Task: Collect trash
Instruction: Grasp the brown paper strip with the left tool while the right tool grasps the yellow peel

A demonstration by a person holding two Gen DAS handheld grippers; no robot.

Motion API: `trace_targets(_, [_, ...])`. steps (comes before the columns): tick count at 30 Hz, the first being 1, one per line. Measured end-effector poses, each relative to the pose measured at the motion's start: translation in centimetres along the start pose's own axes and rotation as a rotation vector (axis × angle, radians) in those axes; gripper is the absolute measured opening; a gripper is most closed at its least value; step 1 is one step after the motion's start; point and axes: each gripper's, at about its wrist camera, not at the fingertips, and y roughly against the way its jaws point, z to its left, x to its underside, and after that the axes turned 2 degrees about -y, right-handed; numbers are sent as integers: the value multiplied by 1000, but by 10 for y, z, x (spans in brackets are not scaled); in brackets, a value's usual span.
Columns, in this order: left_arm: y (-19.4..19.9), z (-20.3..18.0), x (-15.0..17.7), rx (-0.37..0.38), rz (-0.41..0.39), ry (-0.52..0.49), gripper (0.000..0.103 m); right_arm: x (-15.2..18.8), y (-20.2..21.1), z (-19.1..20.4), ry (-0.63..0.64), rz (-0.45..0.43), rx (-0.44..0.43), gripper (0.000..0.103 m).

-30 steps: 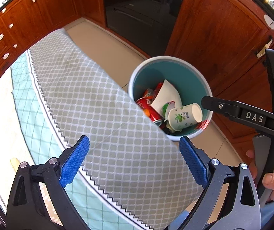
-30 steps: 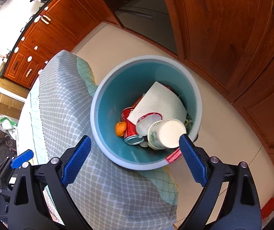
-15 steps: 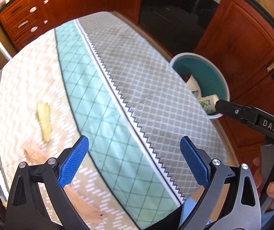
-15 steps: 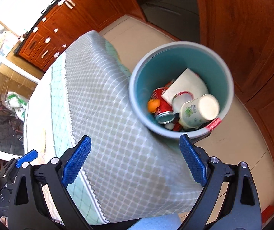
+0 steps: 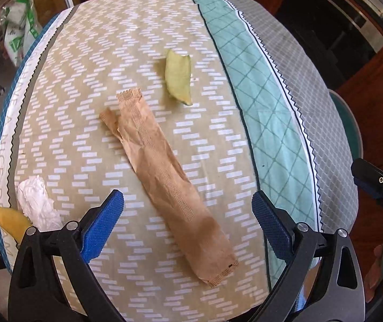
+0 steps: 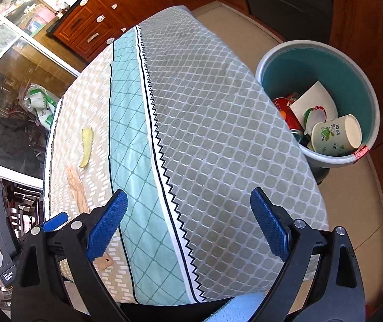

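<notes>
1. Trash items lie scattered on a table covered by a patterned tablecloth (image 5: 143, 53) with a beige zigzag centre, a teal diamond band and a grey lattice border that hangs over the edge

2. Left gripper (image 5: 187, 226), with blue ridged pads on black arms, hovers above the beige part of the cloth; its jaws stand wide apart and hold nothing

3. Long, crumpled brown paper wrapper (image 5: 170, 182) lies diagonally on the cloth, and in the left wrist view its lower half runs between the two spread fingers without touching them

4. Pale yellow-green curved fruit peel (image 5: 178, 76) lies just beyond the far end of the wrapper, apart from it

5. Crumpled white tissue (image 5: 37, 204) sits near the table's left edge, touching a yellow fruit slice (image 5: 7, 222) at the rim, beside the left finger

6. Right gripper (image 6: 188, 226), of the same blue and black build, hangs over the grey and teal border of the cloth with its jaws wide apart and nothing between them

7. Round bin with a pale grey rim and teal inside (image 6: 352, 69) stands on the tiled floor just beside the table, partly hidden by the hanging cloth

8. Inside the bin lie a white paper cup with a green print (image 6: 336, 134) on its side, a white sheet of paper (image 6: 313, 102) and a red drink can (image 6: 285, 110)

9. Dark red-brown wooden cabinets (image 6: 92, 24) with pale handles stand beyond the table
</notes>
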Motion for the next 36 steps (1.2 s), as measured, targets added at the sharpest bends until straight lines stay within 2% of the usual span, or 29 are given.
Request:
trace_targets(5, [-11, -4, 11, 23, 21, -28, 93, 1, -7, 6, 9, 18, 0, 89])
trace_targets(9, [-13, -16, 19, -37, -10, -108, 89, 1, -9, 10, 12, 20, -1, 89])
trace_targets(11, [-12, -17, 22, -69, -52, -130, 66, 1, -10, 15, 20, 21, 0, 89])
trace_targets(12, [-9, -15, 25, -74, -72, -131, 59, 0, -11, 18, 25, 22, 1, 89])
trace_targets(14, [-4, -3, 22, -80, -92, -112, 22, 0, -15, 24, 35, 29, 4, 89])
trace_targets(16, [-2, 17, 16, -43, -92, -79, 9, -2, -20, 31, 47, 41, 8, 89])
trace_targets(19, [2, 40, 9, -40, -99, -40, 8, -4, -31, 50, 69, 58, 0, 89])
trace_targets(28, [24, 84, -33, 66, -160, 30, 8, -19, -74, 136, 201, 80, -41, 89])
trace_targets(34, [22, 119, -49, 109, -159, 57, 8, -29, -109, 192, 310, 87, -4, 89])
trace_targets(36, [21, 131, -52, 121, -159, 73, 8, -33, -121, 208, 351, 77, 25, 83])
